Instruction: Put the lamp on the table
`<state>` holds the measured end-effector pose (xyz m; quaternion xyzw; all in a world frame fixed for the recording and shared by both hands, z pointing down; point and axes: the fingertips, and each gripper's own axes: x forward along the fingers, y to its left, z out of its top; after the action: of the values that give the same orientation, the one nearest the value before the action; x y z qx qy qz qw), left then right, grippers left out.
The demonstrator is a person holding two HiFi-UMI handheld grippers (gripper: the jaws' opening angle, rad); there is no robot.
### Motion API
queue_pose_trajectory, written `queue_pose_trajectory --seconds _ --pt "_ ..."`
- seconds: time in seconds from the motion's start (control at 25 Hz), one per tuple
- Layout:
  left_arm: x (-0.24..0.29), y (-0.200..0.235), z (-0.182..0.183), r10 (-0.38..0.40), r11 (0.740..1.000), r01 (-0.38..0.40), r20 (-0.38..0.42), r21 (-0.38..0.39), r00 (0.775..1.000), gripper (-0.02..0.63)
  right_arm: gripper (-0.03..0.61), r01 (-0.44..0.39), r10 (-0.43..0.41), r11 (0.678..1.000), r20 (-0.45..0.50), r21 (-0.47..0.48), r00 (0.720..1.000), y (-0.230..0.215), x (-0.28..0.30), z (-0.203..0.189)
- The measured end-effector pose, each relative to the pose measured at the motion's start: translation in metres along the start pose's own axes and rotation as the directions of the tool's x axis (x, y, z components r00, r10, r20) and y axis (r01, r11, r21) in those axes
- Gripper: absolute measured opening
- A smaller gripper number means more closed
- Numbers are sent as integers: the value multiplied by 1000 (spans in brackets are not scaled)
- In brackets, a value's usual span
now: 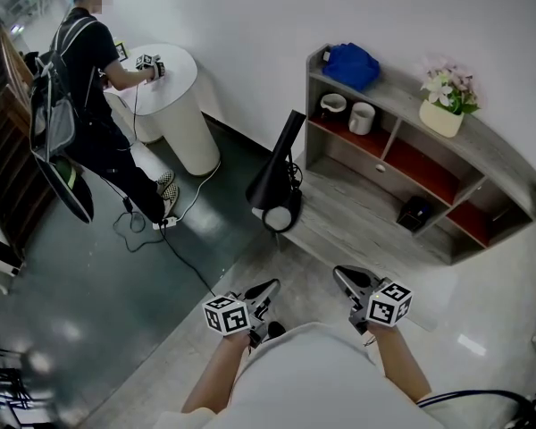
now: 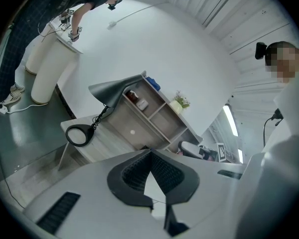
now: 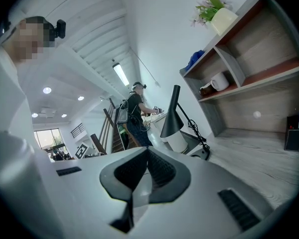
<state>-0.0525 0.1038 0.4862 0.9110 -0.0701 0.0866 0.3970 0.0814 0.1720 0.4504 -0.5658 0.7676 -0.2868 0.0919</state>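
since the grey table point(image 1: 366, 232) with its shelf unit point(image 1: 402, 128) is the biggest thing ahead of me, i take it for the goal surface. the lamp point(image 1: 280, 170) already stands on its left end, upright, with the black shade leaning over the corner. by my reading the placing is as good as done, and what is left is to check that it sits safely.

both tools hang low by my body, well apart from the lamp. the left gripper point(image 1: 270, 286) has its jaws together with nothing between them, and so does the right gripper point(image 1: 341, 275).

if i judge that the lamp needs a nudge inboard, i would go with one gripper only, and part the jaws before reaching, not at the lamp. i would grip the thin stem point(image 3: 189, 117) low down, never the shade, since a high grip on a top-heavy lamp would likely tip it. then i would lift it a little, move it toward the middle of the bare wood, and set it flat.

the round base point(image 1: 281, 216) sits close to the table edge, so i would not push it sideways. the cord point(image 3: 202, 139) is bunched near the stem, and i would keep the jaws off it so that it does not snag and pull the lamp over.
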Motion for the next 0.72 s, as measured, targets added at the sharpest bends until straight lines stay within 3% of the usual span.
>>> queue_pose_trajectory --seconds 0.72 --pt "-13 7 -2 7 1000 -7 1 -22 1000 11 20 -20 20 1000 -7 13 1000 11 11 -6"
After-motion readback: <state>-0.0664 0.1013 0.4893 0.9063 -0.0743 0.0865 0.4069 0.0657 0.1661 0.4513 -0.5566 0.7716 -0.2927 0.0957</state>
